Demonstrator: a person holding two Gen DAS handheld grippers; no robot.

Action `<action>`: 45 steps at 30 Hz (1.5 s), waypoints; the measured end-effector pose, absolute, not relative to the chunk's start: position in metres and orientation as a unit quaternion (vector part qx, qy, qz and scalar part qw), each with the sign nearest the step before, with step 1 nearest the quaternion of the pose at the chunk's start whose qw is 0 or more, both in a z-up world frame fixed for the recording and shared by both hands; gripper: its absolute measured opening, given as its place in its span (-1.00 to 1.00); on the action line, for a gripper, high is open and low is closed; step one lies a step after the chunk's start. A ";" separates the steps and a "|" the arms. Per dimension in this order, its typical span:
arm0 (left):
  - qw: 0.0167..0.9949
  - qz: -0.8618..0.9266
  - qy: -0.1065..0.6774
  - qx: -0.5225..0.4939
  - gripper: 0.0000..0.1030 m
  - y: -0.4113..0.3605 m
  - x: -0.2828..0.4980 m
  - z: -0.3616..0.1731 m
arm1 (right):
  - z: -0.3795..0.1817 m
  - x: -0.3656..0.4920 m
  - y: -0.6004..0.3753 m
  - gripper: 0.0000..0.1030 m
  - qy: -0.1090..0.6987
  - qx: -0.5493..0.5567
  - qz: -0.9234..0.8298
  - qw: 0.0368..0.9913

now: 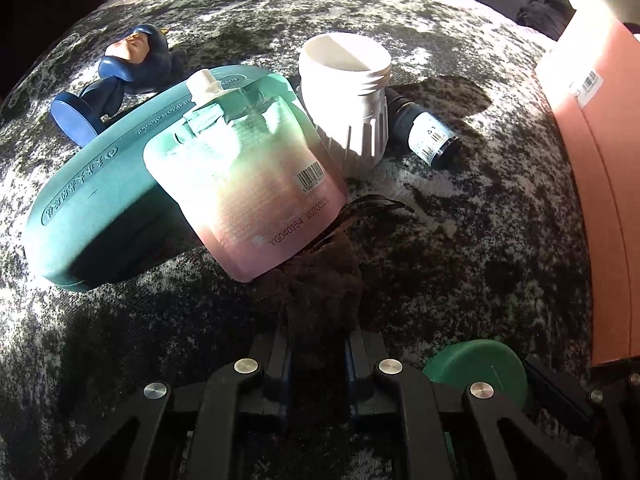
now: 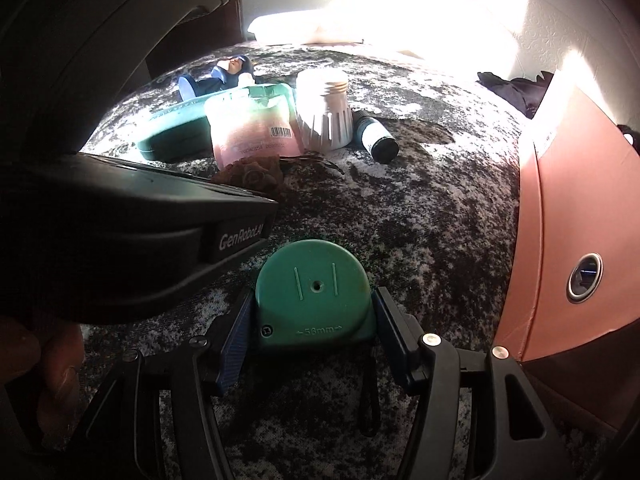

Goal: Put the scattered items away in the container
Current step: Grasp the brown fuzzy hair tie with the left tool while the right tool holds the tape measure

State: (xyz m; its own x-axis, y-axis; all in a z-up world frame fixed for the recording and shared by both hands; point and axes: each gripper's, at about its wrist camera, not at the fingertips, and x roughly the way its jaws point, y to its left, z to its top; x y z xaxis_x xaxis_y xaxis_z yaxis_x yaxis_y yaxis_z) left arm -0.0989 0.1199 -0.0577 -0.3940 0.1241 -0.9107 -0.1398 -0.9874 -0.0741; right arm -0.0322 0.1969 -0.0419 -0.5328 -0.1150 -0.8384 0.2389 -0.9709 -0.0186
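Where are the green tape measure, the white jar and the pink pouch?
green tape measure (image 2: 314, 296): right wrist view, flat face near its centre hole.
white jar (image 1: 346, 92): left wrist view, side wall under the threaded rim.
pink pouch (image 1: 244, 184): left wrist view, middle of the printed back.

Mottled black-and-white velvet surface (image 1: 460, 240), harsh sunlight, pale embossed wall (image 2: 540, 36) behind

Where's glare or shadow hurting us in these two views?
Left wrist: sun washes out the pouch and white jar; the dark fabric item between the left tongs is nearly lost in shadow. Right wrist: blown-out window glare at the top, left side dark, green tape measure readable; fisheye bending in both.
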 end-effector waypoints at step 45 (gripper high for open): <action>0.058 0.891 0.050 -0.447 -0.75 0.113 0.025 0.063 | 0.067 0.084 0.215 0.18 0.062 0.361 -0.926 0.086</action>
